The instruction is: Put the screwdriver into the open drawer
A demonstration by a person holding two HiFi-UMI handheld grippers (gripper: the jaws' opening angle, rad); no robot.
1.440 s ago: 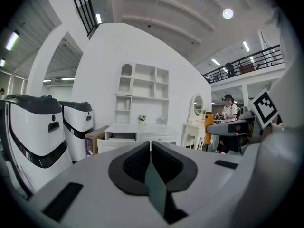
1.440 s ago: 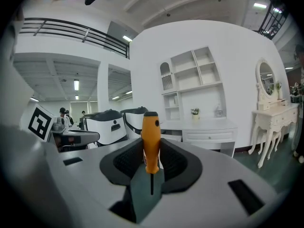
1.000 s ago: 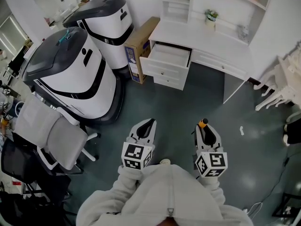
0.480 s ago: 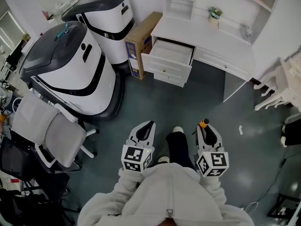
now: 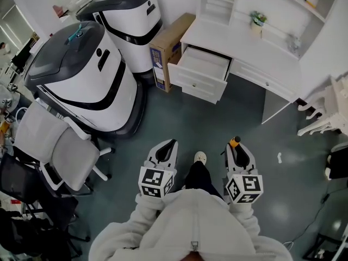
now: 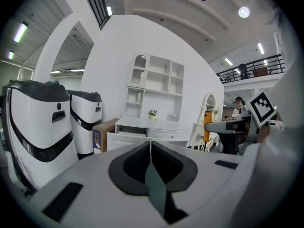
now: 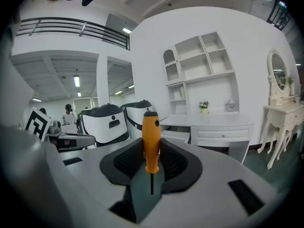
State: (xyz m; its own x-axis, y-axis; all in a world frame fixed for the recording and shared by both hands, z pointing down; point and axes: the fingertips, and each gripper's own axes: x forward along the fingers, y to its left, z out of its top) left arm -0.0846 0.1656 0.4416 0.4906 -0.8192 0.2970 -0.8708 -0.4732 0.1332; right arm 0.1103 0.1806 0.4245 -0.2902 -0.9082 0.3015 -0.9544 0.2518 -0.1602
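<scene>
Gripping an orange-handled screwdriver (image 7: 151, 137), the right claw (image 7: 151, 152) is clenched on the handle. The handle stands upright between the dark pads, with the thin metal shaft running down toward the claw's body. The left claw (image 6: 150, 148) is closed too, its jaws pressed together with nothing between them. It is held beside the right one, with a gap between the two.

Both claws are held out in front of a person in a pale hooded top, seen from above. One shoe (image 5: 200, 157) shows between the claws on the dark grey-green floor (image 5: 217, 118).

Ahead, across a stretch of bare floor, stands a white table (image 5: 244, 45) with shelves above it. Its left-hand drawer (image 5: 197, 84) is pulled out, and what shows of its inside looks bare. A cardboard box (image 5: 169, 48) leans just beside the drawer. Two large white and grey machines (image 5: 81, 75) stand further left, with a pale office chair (image 5: 54, 151) nearer the person.

The pick-up appears done, since the screwdriver is in the right claw and off any surface. The drawer is already open, so no opening step is needed. The screwdriver is well apart from the drawer. What is left, by this reading, is to cross the floor, bring the tool over the drawer and release it inside.
</scene>
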